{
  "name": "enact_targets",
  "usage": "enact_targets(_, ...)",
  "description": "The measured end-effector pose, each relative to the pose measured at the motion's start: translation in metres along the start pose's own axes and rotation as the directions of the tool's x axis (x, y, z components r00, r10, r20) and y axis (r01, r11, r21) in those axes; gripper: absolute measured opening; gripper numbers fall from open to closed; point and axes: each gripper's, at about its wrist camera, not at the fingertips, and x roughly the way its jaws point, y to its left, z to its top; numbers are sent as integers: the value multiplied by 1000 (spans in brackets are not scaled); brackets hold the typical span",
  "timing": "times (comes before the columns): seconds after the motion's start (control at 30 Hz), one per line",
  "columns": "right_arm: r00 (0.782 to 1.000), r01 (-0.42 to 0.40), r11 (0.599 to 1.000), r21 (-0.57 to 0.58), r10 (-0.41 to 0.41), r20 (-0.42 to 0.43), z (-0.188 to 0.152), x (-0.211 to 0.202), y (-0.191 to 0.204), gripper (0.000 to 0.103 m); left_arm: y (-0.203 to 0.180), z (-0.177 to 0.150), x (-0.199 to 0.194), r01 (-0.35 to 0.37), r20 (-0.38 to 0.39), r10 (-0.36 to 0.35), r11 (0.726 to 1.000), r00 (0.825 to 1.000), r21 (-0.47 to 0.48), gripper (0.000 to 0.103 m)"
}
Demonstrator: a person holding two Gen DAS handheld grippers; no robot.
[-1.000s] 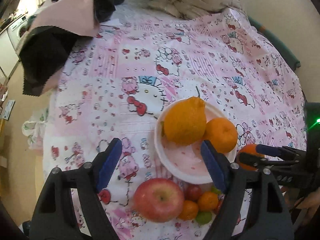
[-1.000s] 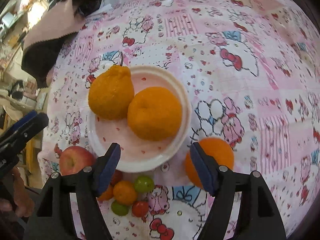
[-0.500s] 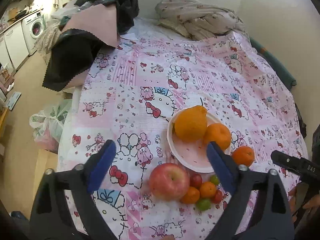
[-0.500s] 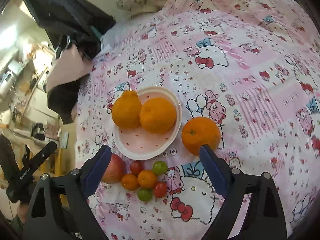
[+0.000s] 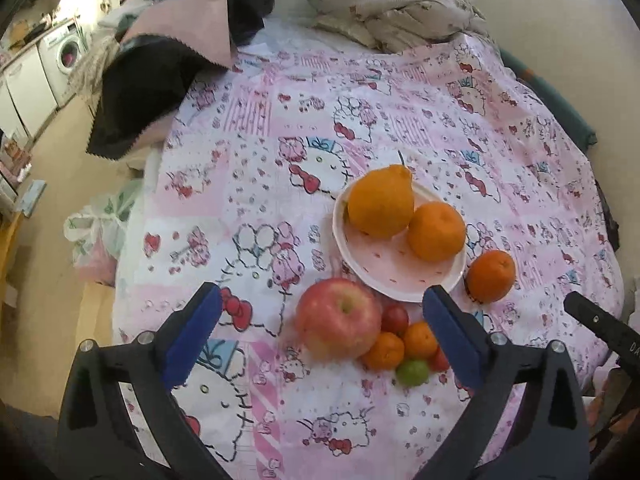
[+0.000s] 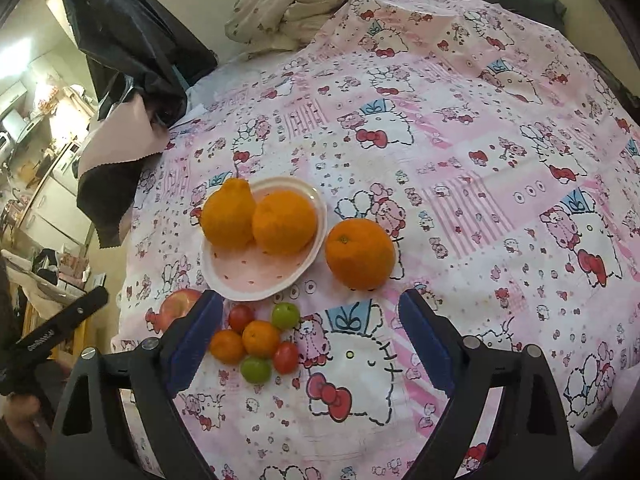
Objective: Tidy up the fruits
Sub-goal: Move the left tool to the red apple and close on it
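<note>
I had both tools above the surface, which was covered with a pink cartoon-cat tablecloth (image 6: 460,184). My left tool (image 5: 320,334) stood with its blue pads wide apart, its jaws having just been opening, gripping nothing; the red apple (image 5: 338,319) and the cluster of small fruits (image 6: 258,342) showed on the cloth between its fingers, untouched. My right tool (image 6: 310,334) was spread wide too, with nothing between its pads. The pale pink plate (image 6: 256,272) sat near the middle of the cloth, holding a knobby-topped citrus (image 6: 228,214) on its far left and a round orange (image 6: 285,222) touching it on the right. A loose orange (image 6: 359,253) lay on the cloth just right of the plate, off its rim. The apple lay near and left of the plate, with small red, orange and green fruits bunched against its right side. A crumpled floral cloth (image 5: 392,12) lay at the far edge, and dark garments (image 6: 120,32) hung at the far left.
</note>
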Motion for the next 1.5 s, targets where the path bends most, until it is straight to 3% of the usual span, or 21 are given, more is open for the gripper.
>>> enact_targets(0.17,1000,18,1000,-11,-18,0,1,4,5,92,16,5,6,-54,-6,53,997,999,-49,99)
enact_targets(0.27,1000,26,1000,11,-26,-10,1,11,4,92,33,5,20,-62,-67,54,991,996,-120,99)
enact_targets(0.37,999,7,999,50,-4,-52,1,23,1,92,39,-1,46,-74,-168,51,988,985,-132,98)
enact_targets(0.47,997,-2,997,71,7,-76,2,32,2,92,35,-9,70,-33,-246,-6,987,969,-156,98)
enact_targets(0.57,996,-2,997,78,9,-86,2,36,1,92,18,-14,92,-10,-305,-30,992,952,-127,98)
enact_targets(0.73,994,4,995,99,7,-105,3,41,-5,92,-19,-22,117,-3,-371,7,1000,929,13,98)
enact_targets(0.9,992,0,990,138,17,-123,3,44,-12,92,-30,-23,134,-46,-373,66,997,925,65,98)
enact_targets(0.97,992,-1,990,138,18,-123,3,44,-12,92,-31,-22,135,-49,-362,77,995,929,84,89)
enact_targets(1.1,991,-2,990,143,21,-132,3,46,-12,92,-31,-29,149,-56,-410,96,993,907,107,84)
enact_targets(1.5,990,26,990,139,-6,-143,7,54,-14,92,-20,-17,116,-27,-366,39,999,930,39,81)
